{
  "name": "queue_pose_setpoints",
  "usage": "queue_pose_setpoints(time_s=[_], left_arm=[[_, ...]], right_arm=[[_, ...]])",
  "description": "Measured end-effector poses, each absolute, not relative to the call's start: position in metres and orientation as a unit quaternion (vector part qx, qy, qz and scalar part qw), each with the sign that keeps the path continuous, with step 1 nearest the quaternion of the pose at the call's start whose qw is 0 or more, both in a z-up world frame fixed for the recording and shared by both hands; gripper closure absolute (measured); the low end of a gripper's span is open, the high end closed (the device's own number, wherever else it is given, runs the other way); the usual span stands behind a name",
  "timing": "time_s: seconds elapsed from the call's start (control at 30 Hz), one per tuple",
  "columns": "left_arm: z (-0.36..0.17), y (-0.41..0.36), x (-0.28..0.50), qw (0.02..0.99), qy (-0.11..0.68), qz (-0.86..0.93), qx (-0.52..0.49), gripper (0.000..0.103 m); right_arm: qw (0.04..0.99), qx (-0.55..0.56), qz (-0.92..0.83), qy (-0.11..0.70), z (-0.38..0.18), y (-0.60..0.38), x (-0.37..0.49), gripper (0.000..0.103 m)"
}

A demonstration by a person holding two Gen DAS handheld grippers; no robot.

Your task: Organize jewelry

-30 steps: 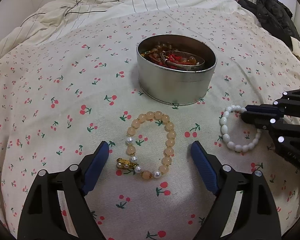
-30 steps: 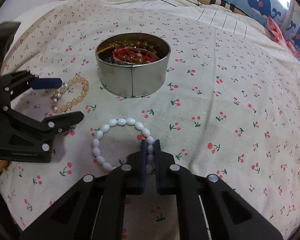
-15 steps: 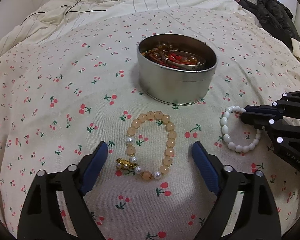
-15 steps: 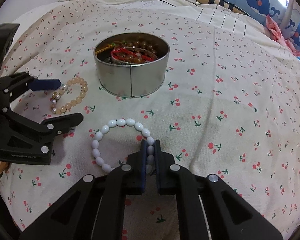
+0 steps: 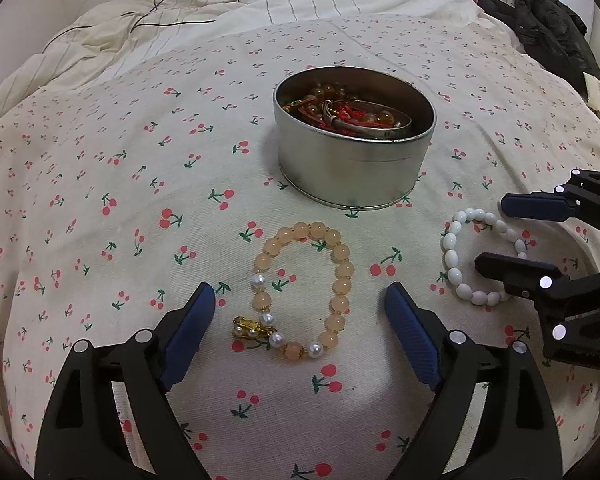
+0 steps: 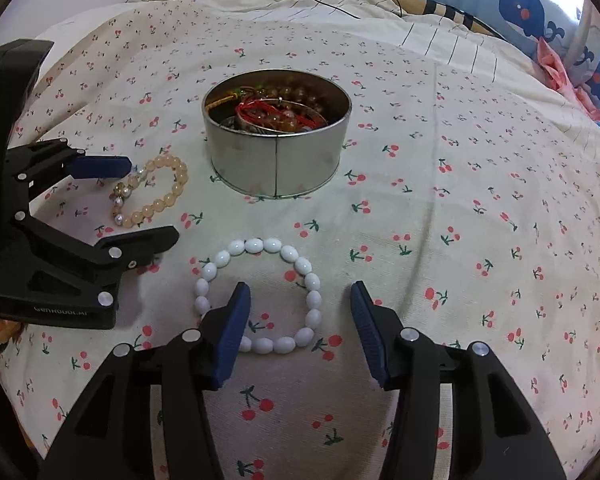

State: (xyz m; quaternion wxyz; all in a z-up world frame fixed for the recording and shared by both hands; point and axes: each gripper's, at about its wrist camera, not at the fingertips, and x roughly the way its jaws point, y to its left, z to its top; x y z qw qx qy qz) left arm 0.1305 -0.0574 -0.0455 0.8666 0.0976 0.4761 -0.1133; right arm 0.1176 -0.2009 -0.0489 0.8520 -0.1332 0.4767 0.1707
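So on the left of the cherry-print bedspread, the left gripper sits with its blue-padded jaws wide apart around the peach bead bracelet with small pearls and a gold charm, pads not touching it. That bracelet lies flat toward the near edge of the bed, a slightly oval loop with its long axis running from near edge to far, charm end pointing back at the gripper

Middle, further in: the round silver tin full of tangled red cord and amber beads

On the right is what just changed. The right gripper, clamped on the white oval-bead bracelet a second ago, is opening its jaws now and the pads are off the beads. The white loop lies flat, nearly round, so no real long axis; its right side sits between the jaws

My guess is that bracelet counts as laid out, and both are out of the tin, side by side
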Motion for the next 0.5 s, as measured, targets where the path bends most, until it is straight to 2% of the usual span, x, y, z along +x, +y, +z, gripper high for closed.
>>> queue_pose_setpoints(time_s=[0.07,0.17,0.23,0.3,0.5], left_arm=[[-0.046,-0.057,0.131,0.866,0.477,-0.113,0.097,0.019],[-0.046,-0.057,0.132,0.866,0.477,-0.112,0.098,0.018],[-0.046,-0.057,0.132,0.866,0.477,-0.111,0.099,0.016],[-0.047,-0.057,0.133,0.866,0.478,-0.11,0.099,0.015],[-0.047,-0.056,0.133,0.866,0.478,-0.108,0.1,0.012]], right_arm=[[0.852,-0.132,0.172,0.477,-0.049,-0.202,0.117,0.053],[0.85,-0.137,0.177,0.477,-0.05,-0.198,0.117,0.067],[0.849,-0.142,0.179,0.477,-0.051,-0.196,0.116,0.085],[0.848,-0.141,0.18,0.478,-0.051,-0.194,0.116,0.095],[0.861,-0.124,0.167,0.464,-0.04,-0.205,0.118,0.095]])
